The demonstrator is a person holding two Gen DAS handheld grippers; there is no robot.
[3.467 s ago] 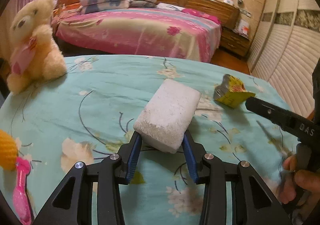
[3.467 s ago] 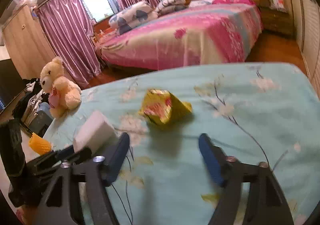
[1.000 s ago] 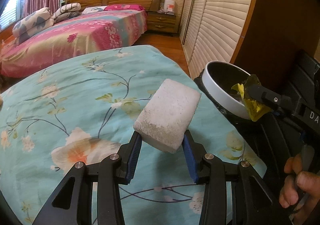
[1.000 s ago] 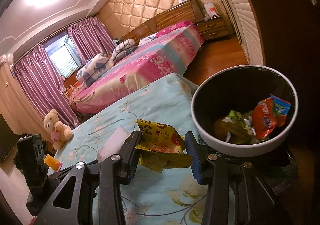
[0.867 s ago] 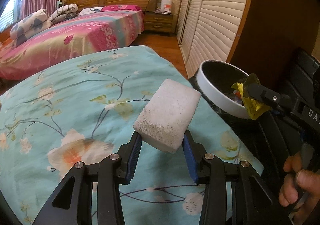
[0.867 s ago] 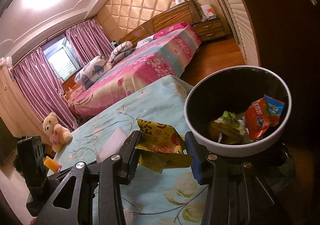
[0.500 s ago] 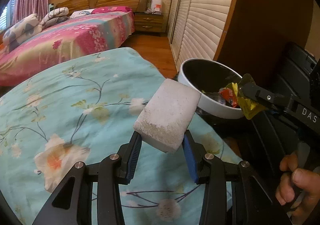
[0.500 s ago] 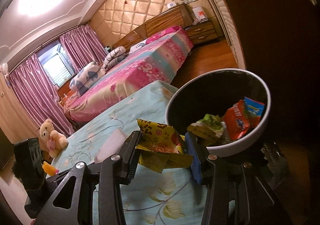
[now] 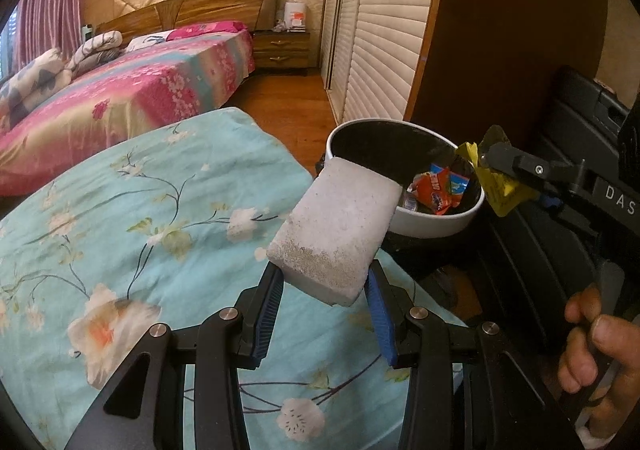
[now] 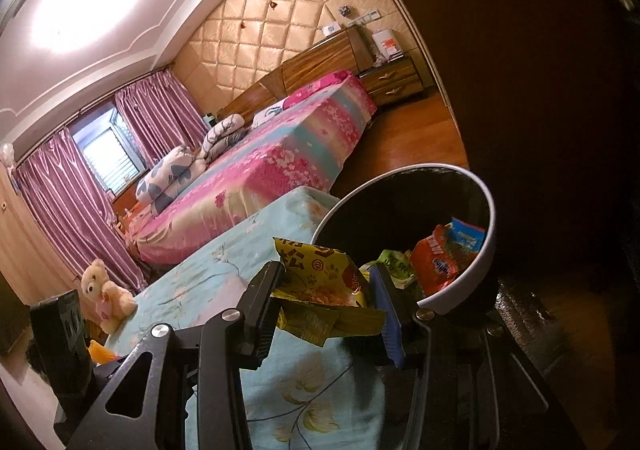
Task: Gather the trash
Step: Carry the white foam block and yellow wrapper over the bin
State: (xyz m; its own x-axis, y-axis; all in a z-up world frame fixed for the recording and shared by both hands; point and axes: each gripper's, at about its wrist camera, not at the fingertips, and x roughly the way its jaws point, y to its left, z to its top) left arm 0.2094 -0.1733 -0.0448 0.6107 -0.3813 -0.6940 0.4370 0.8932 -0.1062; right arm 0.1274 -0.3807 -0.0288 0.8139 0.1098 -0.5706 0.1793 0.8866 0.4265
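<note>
A pale foam block point(image 9: 338, 234) is held between the blue pads of the left gripper point(image 9: 326, 294), clamped by its near end only, so that most of its length juts forward and upward past the fingertips. Its far corner is seen overlapping the near rim of the white-rimmed bin point(image 9: 436, 220), which lies ahead of the fingers and a little to their right; whether the block is actually over the opening or merely in front of it cannot be told from this angle. A crumpled yellow wrapper point(image 10: 326, 290) is pinched between the fingers of the right gripper point(image 10: 328, 306), with loose folds hanging below the pads. The bin's rim point(image 10: 464, 282) is seen just beyond and to the right of those fingertips, and an orange packet point(image 10: 444, 258) and other litter already lie inside. In the left view the right gripper point(image 9: 496, 164) is found at the far side of the rim, the yellow wrapper point(image 9: 500, 186) dangling from it.

Two faults are to be guarded against. If the block is let go while its weight is not yet past the rim, it is likely to strike the edge and tumble onto the floral cloth point(image 9: 120, 218) or the floor. The wrapper, being light and creased, may cling to a pad or drift outside the rim if it is released at the edge
</note>
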